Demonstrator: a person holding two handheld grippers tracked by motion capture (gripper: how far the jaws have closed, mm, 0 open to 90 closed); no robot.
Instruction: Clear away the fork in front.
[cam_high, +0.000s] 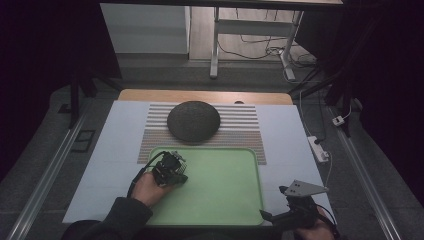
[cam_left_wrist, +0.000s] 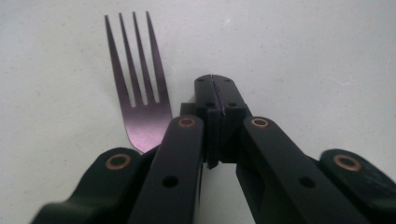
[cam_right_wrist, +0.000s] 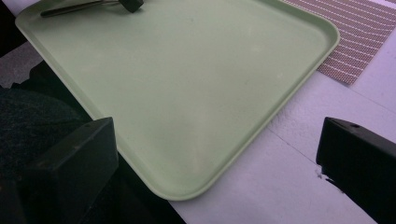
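Metal fork (cam_left_wrist: 140, 88) looked stiff and slick; left gripper (cam_left_wrist: 215, 88) sat pinched shut beside it, apparently empty — handle's the grab.

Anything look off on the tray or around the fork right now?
Nothing spilled or damaged. One oddity: the left gripper is shut beside the fork, not on it; the fork lies flat on the green tray, just left of the jaws.

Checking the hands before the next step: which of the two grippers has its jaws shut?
The left gripper, over the green tray beside the fork, has its jaws pressed together. The right gripper, at the tray's near right corner, stands wide open.
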